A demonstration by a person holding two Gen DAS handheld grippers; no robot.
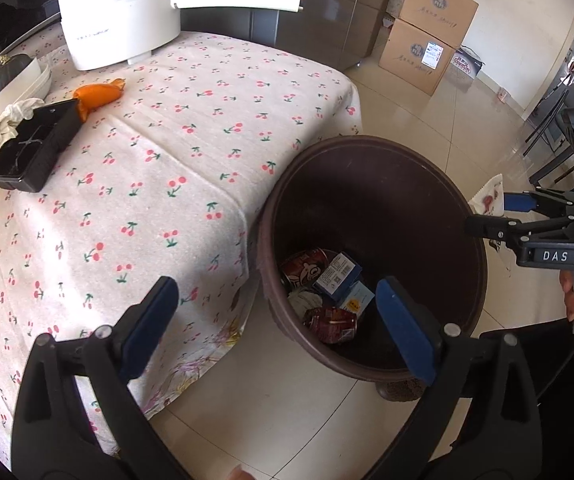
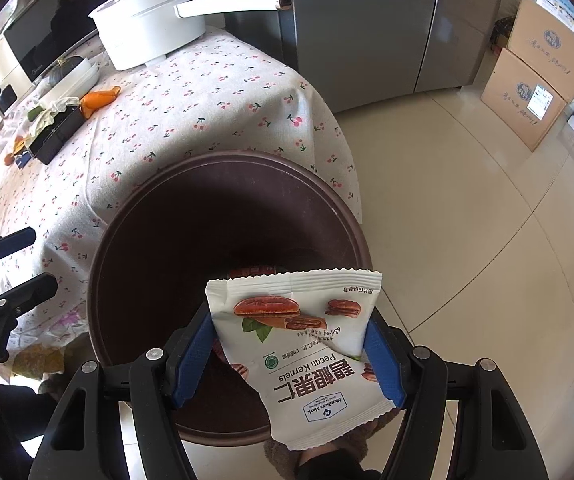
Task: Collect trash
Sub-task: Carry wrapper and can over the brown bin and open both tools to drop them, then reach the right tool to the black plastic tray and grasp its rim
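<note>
right gripper (image 2: pixel 291 354): clamped on pecan packet (image 2: pixel 303 344) over bin (image 2: pixel 103 248) | left gripper (image 1: pixel 277 324): wide, empty

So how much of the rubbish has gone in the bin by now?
Some already has: a red can, a blue box and a dark red wrapper lie at the bottom of the brown bin. In hand: the right gripper holds a pecan kernel packet over the bin. The left gripper is open and empty. Left: orange peel and a crumpled tissue on the table.
</note>
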